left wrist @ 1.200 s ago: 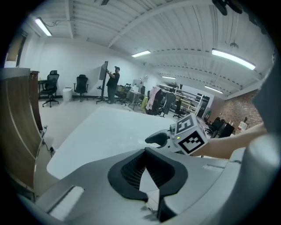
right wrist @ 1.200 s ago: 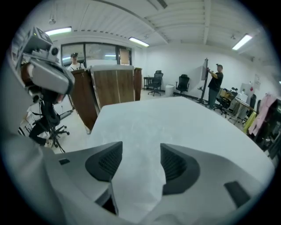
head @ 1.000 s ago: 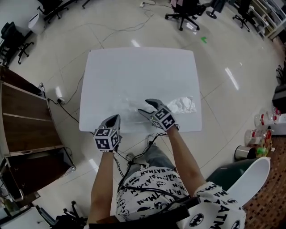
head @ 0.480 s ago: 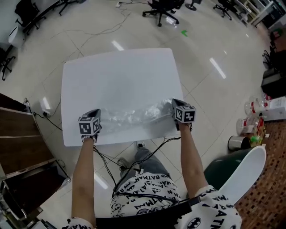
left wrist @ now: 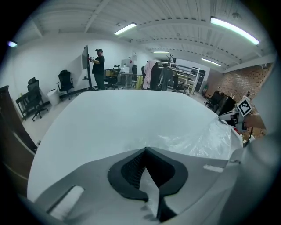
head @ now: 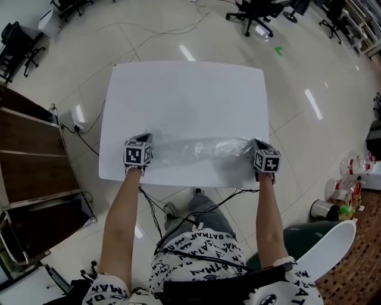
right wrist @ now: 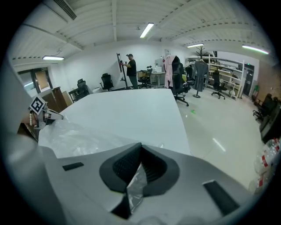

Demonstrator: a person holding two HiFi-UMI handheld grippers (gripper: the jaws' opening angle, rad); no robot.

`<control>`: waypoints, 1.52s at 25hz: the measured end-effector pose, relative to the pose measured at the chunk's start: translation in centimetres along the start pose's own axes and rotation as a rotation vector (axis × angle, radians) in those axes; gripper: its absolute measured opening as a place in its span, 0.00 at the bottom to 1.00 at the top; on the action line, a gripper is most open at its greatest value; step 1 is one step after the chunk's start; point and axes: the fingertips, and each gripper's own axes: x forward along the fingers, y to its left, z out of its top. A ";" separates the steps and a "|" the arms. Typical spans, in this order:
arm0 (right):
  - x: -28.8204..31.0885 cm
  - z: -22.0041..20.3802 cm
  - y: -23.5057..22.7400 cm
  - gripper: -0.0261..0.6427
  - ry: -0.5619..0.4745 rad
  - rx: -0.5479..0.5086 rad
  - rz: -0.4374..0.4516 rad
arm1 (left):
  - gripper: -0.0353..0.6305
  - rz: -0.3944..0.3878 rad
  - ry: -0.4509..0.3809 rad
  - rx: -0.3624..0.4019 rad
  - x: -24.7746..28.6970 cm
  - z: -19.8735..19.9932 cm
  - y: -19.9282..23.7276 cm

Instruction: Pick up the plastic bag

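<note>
A clear plastic bag is stretched left to right above the near part of the white table. My left gripper is shut on the bag's left end, and film shows pinched between its jaws in the left gripper view. My right gripper is shut on the bag's right end, with a strip of film caught between its pads. The bag runs from my left jaws toward the right gripper. From my right jaws the bag leads to the left gripper.
Office chairs stand on the shiny floor beyond the table. A wooden cabinet is at the left. Bottles and a bin sit at the right. Cables hang under the table's near edge. A person stands far off.
Both grippers have moved apart to opposite ends of the bag and closed on it. The bag, crumpled a second ago, is now pulled out into a long strip between them.
</note>
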 end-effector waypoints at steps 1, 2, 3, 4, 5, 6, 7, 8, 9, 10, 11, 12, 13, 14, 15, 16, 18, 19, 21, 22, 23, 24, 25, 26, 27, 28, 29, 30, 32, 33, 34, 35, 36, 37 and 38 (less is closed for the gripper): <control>-0.2 0.3 0.2 0.06 -0.017 -0.002 0.009 | 0.06 -0.008 -0.019 -0.007 -0.5 0.4 0.1; -0.8 0.8 0.3 0.06 -0.046 -0.008 0.015 | 0.06 -0.023 -0.052 -0.018 -1.4 0.9 0.0; -1.5 1.3 0.5 0.06 -0.082 -0.015 0.016 | 0.06 -0.042 -0.093 -0.031 -2.6 1.3 -0.2; -2.3 1.8 0.8 0.06 -0.117 -0.023 0.018 | 0.06 -0.059 -0.132 -0.040 -3.9 1.6 -0.4; -3.1 2.1 1.1 0.06 -0.141 -0.032 0.022 | 0.06 -0.069 -0.159 -0.042 -5.3 1.5 -0.7; -3.6 2.1 1.6 0.06 -0.150 -0.044 0.032 | 0.06 -0.075 -0.171 -0.038 -6.4 1.0 -1.0; -4.0 1.7 2.2 0.06 -0.145 -0.060 0.044 | 0.06 -0.081 -0.172 -0.031 -7.2 0.2 -1.5; -4.1 1.1 2.8 0.06 -0.133 -0.079 0.059 | 0.06 -0.086 -0.167 -0.026 -7.6 -0.8 -2.1; -4.0 0.4 3.5 0.06 -0.117 -0.098 0.079 | 0.06 -0.084 -0.165 -0.028 -7.8 -1.5 -2.5; -3.7 -0.2 4.3 0.06 -0.099 -0.115 0.099 | 0.06 -0.075 -0.174 -0.044 -7.7 -1.9 -2.5; -3.3 -0.8 5.0 0.06 -0.078 -0.130 0.113 | 0.06 -0.063 -0.195 -0.076 -7.7 -1.8 -2.1; -2.9 -1.4 5.4 0.06 -0.054 -0.143 0.116 | 0.06 -0.051 -0.225 -0.114 -7.7 -1.2 -1.3; -2.5 -1.9 5.6 0.06 -0.033 -0.151 0.111 | 0.06 -0.042 -0.255 -0.143 -7.7 -0.2 -0.5; -2.4 -2.1 5.7 0.06 -0.026 -0.152 0.103 | 0.06 -0.037 -0.280 -0.156 -7.8 1.0 0.2; -2.4 -2.0 5.7 0.06 -0.037 -0.148 0.094 | 0.06 -0.040 -0.297 -0.152 -8.1 2.2 0.7; -2.6 -1.7 5.6 0.06 -0.058 -0.142 0.083 | 0.06 -0.057 -0.305 -0.140 -8.5 3.3 0.8; -2.7 -1.0 5.1 0.06 -0.090 -0.130 0.058 | 0.06 -0.124 -0.283 -0.117 -9.4 4.0 -0.4; -2.7 -0.8 4.8 0.06 -0.096 -0.124 0.048 | 0.06 -0.157 -0.253 -0.104 -9.7 3.3 -1.5; -2.3 -0.6 4.2 0.06 -0.093 -0.109 0.041 | 0.06 -0.189 -0.177 -0.075 -9.5 0.4 -3.8; -2.0 -0.6 3.9 0.06 -0.083 -0.103 0.042 | 0.06 -0.182 -0.137 -0.066 -9.0 -1.4 -4.5; -1.7 -0.8 3.7 0.06 -0.067 -0.098 0.045 | 0.06 -0.160 -0.101 -0.064 -8.4 -3.1 -4.7; -1.4 -1.1 3.6 0.06 -0.049 -0.097 0.049 | 0.06 -0.129 -0.071 -0.071 -7.6 -4.5 -4.4; -1.2 -1.4 3.6 0.06 -0.033 -0.099 0.052 | 0.06 -0.097 -0.050 -0.082 -6.9 -5.6 -3.8; -1.1 -1.6 3.6 0.06 -0.021 -0.101 0.051 | 0.06 -0.070 -0.034 -0.087 -6.3 -6.2 -3.2; -1.2 -1.8 3.5 0.06 -0.014 -0.104 0.047 | 0.06 -0.050 -0.019 -0.082 -5.6 -6.4 -2.5; -1.4 -1.9 3.5 0.06 -0.010 -0.106 0.044 | 0.06 -0.036 -0.005 -0.068 -5.0 -6.3 -2.0; -1.5 -2.0 3.5 0.06 -0.009 -0.109 0.043 | 0.06 -0.028 0.003 -0.053 -4.4 -6.1 -1.6; -1.7 -2.0 3.5 0.06 -0.012 -0.111 0.045 | 0.06 -0.024 0.005 -0.042 -4.0 -5.6 -1.3; -2.1 -1.8 3.7 0.06 -0.035 -0.109 0.051 | 0.06 -0.027 -0.010 -0.032 -4.0 -4.4 -0.9; -2.6 -1.5 3.9 0.06 -0.052 -0.106 0.053 | 0.06 -0.037 -0.031 -0.029 -4.5 -3.7 -1.1; -3.1 -1.3 4.0 0.06 -0.065 -0.102 0.055 | 0.06 -0.050 -0.057 -0.030 -5.3 -3.2 -1.4; -3.6 -1.3 4.2 0.06 -0.072 -0.099 0.060 | 0.06 -0.062 -0.081 -0.034 -6.3 -2.9 -1.8; -3.9 -1.5 4.4 0.06 -0.072 -0.098 0.068 | 0.06 -0.071 -0.100 -0.043 -7.3 -3.0 -2.2; -4.1 -1.9 4.6 0.06 -0.065 -0.101 0.076 | 0.06 -0.079 -0.110 -0.057 -8.2 -3.5 -2.6; -4.2 -2.4 4.8 0.06 -0.051 -0.106 0.083 | 0.06 -0.090 -0.107 -0.071 -8.8 -4.3 -3.0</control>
